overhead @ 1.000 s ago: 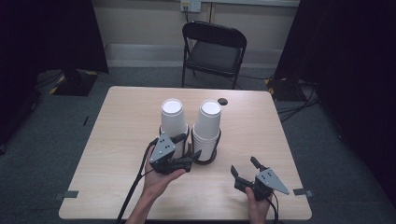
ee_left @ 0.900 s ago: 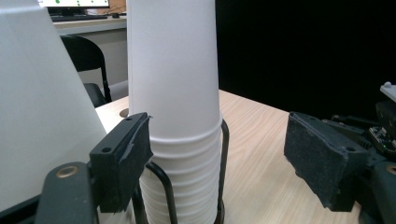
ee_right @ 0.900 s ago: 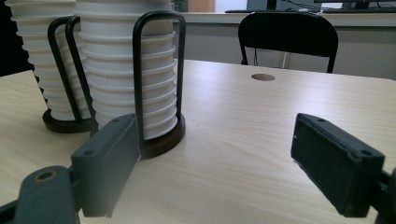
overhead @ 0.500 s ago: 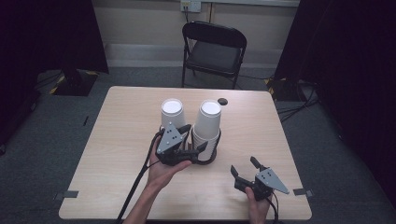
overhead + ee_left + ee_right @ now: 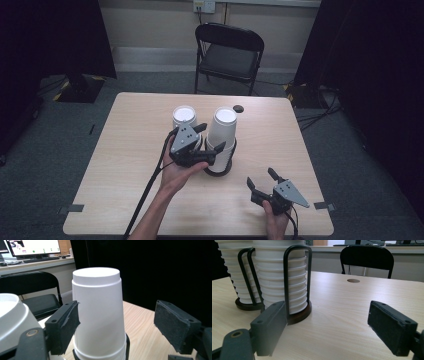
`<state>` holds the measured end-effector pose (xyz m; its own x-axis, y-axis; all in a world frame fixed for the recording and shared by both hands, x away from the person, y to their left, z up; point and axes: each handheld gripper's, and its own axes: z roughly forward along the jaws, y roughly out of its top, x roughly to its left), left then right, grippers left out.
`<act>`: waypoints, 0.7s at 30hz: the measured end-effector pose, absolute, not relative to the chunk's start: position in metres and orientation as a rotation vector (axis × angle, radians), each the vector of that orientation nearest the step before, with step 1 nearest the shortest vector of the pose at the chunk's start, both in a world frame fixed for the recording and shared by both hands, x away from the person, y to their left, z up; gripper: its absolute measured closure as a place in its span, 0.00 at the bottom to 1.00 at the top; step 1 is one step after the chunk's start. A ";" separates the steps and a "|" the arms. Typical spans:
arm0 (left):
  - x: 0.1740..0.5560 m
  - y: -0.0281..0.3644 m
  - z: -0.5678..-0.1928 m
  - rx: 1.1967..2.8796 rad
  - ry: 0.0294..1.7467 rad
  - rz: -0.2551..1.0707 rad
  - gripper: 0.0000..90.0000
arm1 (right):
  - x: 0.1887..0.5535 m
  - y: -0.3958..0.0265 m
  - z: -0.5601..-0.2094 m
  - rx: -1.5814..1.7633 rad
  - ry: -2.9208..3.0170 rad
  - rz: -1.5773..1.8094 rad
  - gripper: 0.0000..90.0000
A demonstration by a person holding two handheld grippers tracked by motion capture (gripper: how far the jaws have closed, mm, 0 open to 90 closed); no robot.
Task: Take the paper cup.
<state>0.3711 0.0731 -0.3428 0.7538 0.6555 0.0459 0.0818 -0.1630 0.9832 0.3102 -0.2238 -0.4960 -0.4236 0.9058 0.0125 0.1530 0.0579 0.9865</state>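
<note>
- Standing on the tabletop (image 5: 130, 165) were two stacks of white paper cups, each upside down in a black wire holder on a dark round base.
- The right cup stack (image 5: 220, 131) stood near the middle of the tabletop; the left cup stack (image 5: 183, 116) stood just beside it, on the far left side of it in the high view.
- The left hand-held gripper (image 5: 210, 142) was raised at the right cup stack, level with its upper cups, and pointed toward the far right.
- Its jaws had just been opening; in the left gripper view the top cup (image 5: 98, 312) stood between them, with the left pad at the cup's wall and the right pad well clear of it.
- No grip on the cup was seen; whether the left pad touched the wall could not be told.
- The right hand-held gripper (image 5: 261, 179) rested low near the front right corner of the tabletop, well apart from both stacks.
- Its jaws stood wide apart with nothing between them, and they pointed toward the wire holder (image 5: 297, 277) of the right cup stack.
- A small dark round mark (image 5: 238, 108) lay on the tabletop behind the right cup stack.
- A black folding chair (image 5: 227, 55) stood beyond the far edge of the tabletop.
</note>
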 end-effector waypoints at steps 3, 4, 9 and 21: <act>0.375 0.071 -0.340 1.680 0.592 0.581 0.22 | 0.310 -0.224 -0.496 1.072 1.668 1.425 0.17; 0.378 0.071 -0.338 1.672 0.602 0.574 0.22 | 0.311 -0.224 -0.496 1.073 1.673 1.425 0.17; 0.383 0.067 -0.333 1.687 0.600 0.584 0.27 | 0.311 -0.223 -0.496 1.068 1.681 1.423 0.17; 0.395 0.058 -0.322 1.694 0.595 0.604 0.21 | 0.312 -0.223 -0.496 1.068 1.699 1.425 0.17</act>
<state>0.3954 0.0582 -0.3219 0.7360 0.6725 0.0775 0.0681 -0.1875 0.9799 0.3119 -0.2231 -0.4955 -0.4429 0.8965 0.0122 0.1678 0.0695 0.9834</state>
